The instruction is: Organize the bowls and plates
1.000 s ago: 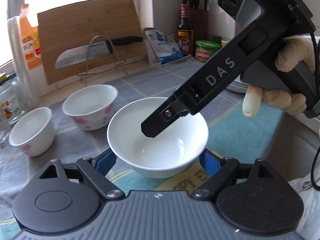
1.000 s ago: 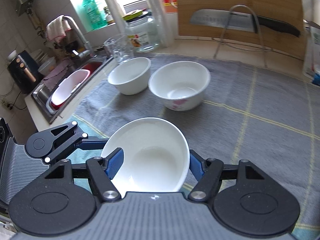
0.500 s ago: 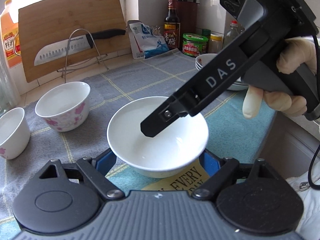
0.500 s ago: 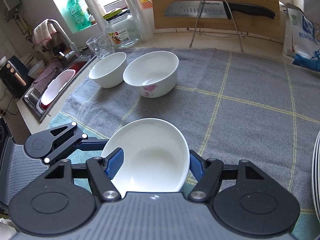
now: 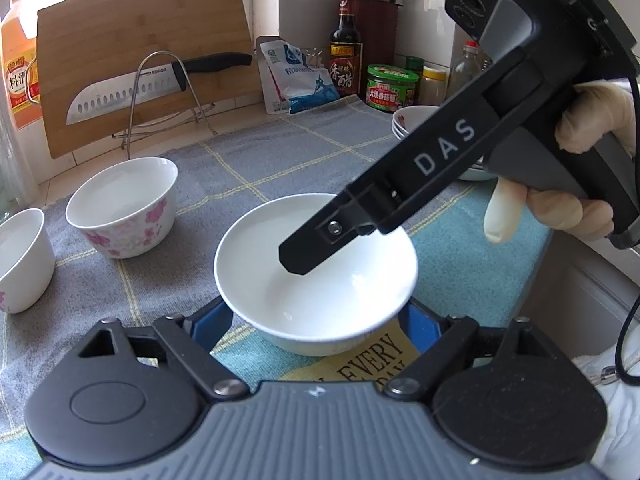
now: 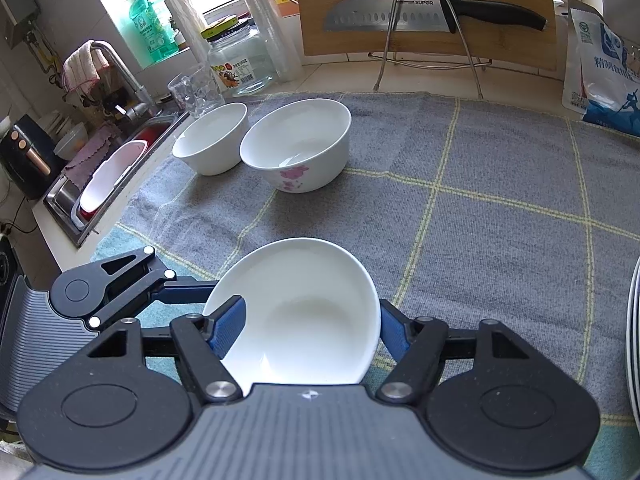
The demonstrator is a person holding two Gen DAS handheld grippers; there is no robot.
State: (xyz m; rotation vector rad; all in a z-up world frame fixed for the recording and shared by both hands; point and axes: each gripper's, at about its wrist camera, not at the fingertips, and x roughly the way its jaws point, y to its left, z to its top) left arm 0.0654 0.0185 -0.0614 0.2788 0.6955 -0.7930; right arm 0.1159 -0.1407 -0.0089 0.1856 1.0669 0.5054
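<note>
- Left wrist view: the counter [image 5: 248, 120] ends just right of the white bowl [image 5: 320, 300]; open grey cloth [image 5: 280, 152] lies behind. The left gripper [image 5: 316, 322] stands wide, pads against both sides of the bowl. 1 right gripper [image 5: 304, 256] finger hangs inside it.
- Right wrist view: the right gripper [image 6: 312, 330] straddles the bowl wall [image 6: 304, 312], its jaws just opening; whether it presses, I cannot tell. 2 bowls [image 6: 296, 148] stand ahead, the sink [image 6: 64, 200] to the left.
</note>
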